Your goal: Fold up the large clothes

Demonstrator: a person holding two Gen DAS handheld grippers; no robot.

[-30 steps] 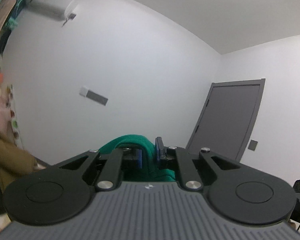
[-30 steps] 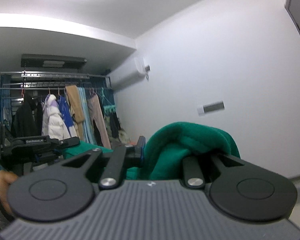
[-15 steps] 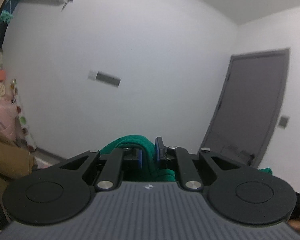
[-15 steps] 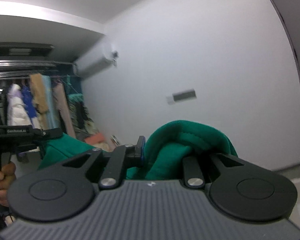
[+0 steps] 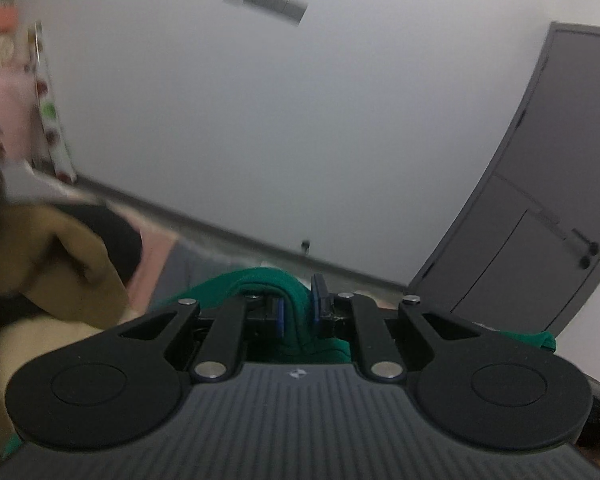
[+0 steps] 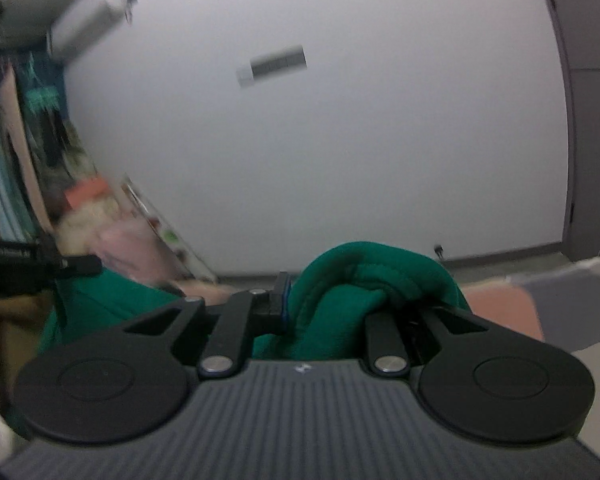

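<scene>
A green fleece garment [image 5: 260, 280] is pinched in my left gripper [image 5: 299, 312], whose blue pads are shut on a fold of it. More of the green cloth [image 5: 540, 340] trails to the right behind the gripper. In the right wrist view the same green garment [image 6: 372, 276] bulges thickly over my right gripper [image 6: 324, 304], which is shut on it; the right finger is buried under the cloth. The garment stretches left [image 6: 112, 300] toward the other gripper's black body [image 6: 28, 268], seen at the left edge.
A white wall [image 5: 280, 120] faces both cameras, with a grey door [image 5: 540, 220] at right. A brown garment [image 5: 40, 264] lies blurred at left. Pink and grey surfaces [image 6: 540, 300] lie low at right. Hanging clothes [image 6: 16, 140] and an air conditioner [image 6: 88, 24] show upper left.
Both grippers have dropped and tipped downward with the green garment still held: the ceiling has left view, and the baseboard, floor-level surfaces and lower door have come in.
</scene>
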